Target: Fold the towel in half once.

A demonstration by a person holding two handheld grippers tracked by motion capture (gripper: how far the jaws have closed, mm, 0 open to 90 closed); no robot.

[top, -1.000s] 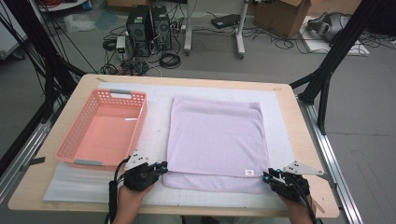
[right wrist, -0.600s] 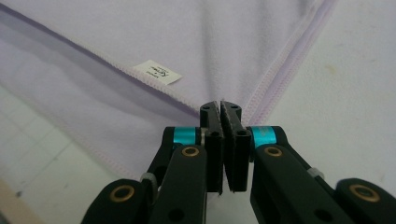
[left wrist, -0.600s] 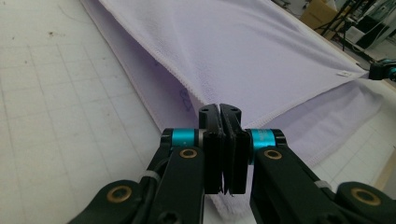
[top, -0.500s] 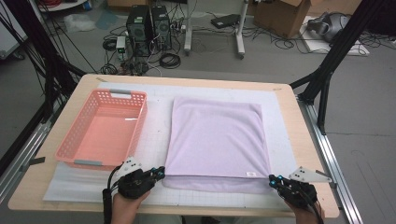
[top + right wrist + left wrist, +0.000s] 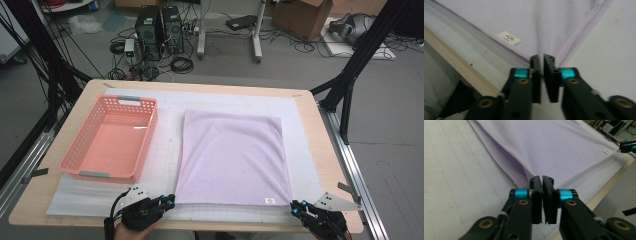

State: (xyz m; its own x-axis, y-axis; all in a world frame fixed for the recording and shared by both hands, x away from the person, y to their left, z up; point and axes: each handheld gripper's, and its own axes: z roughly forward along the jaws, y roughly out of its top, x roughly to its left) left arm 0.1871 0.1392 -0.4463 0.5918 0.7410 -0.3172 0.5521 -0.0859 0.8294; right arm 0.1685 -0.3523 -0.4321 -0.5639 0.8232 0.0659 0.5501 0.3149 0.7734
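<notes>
- Surface (image 5: 320, 125): a wooden top under a pale gridded mat (image 5: 165, 155), seen from the high view.
- Towel (image 5: 232, 157): a lilac square lying flat and smooth at the middle of the mat, toward 3 o'clock of centre. A small white label (image 5: 269, 201) sits by its near right corner, at about 5 o'clock on the cloth.
- Basket (image 5: 111, 141): a pink slatted tray with nothing in it, at 9 o'clock from the towel, just beside it and not touching.
- Left tongs (image 5: 169, 202): at 7 o'clock of the towel, tips just off its near left corner. In the left gripper view (image 5: 541, 182) the jaws stand a narrow slit apart, having just been opening, with no cloth between them; the corner lies just past the tips.
- Right tongs (image 5: 295, 208): at 5 o'clock of the towel, just off its near right corner. In the right gripper view (image 5: 541, 61) the jaws are likewise a slit apart, just opened, gripping nothing.
- Progress, as a judgement: the spreading looks finished, since the towel is flat and both corners are let go. Folding it, or moving it to the basket, is not yet begun.
</notes>
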